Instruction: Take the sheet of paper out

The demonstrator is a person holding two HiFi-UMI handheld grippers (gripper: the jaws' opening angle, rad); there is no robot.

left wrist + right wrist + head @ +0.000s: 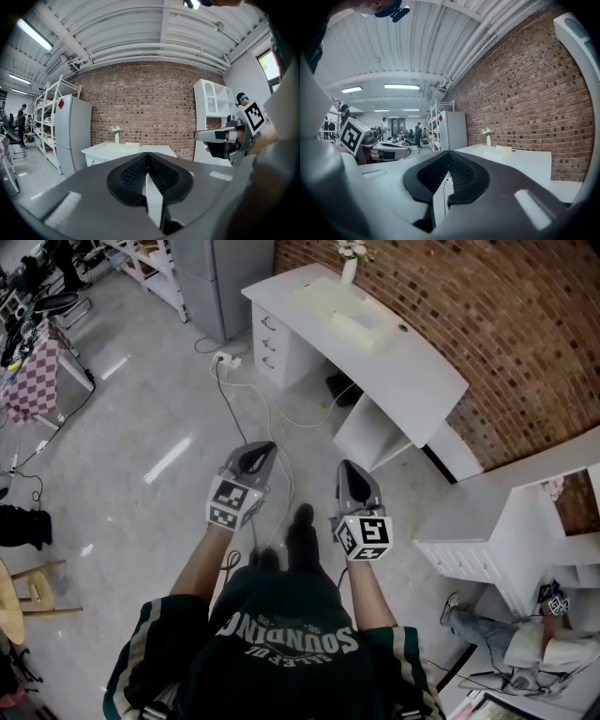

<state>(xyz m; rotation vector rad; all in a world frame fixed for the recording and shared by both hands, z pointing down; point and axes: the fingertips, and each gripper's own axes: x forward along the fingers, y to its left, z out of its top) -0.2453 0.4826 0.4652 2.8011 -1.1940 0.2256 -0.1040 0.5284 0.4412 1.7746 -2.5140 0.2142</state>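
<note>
I stand on the grey floor a few steps from a white desk that runs along the brick wall. On the desk lie pale flat things, also seen as a low pale shape near the vase; I cannot pick out a single sheet of paper. My left gripper and right gripper are held side by side in front of me, pointing toward the desk, well short of it. Both are shut with nothing between the jaws: the left gripper and the right gripper each show their pads meeting.
Cables and a power strip lie on the floor ahead. A grey fridge stands left of the desk. A white cupboard is at the right, with a person sitting low beside it. A wooden stool is at the left edge.
</note>
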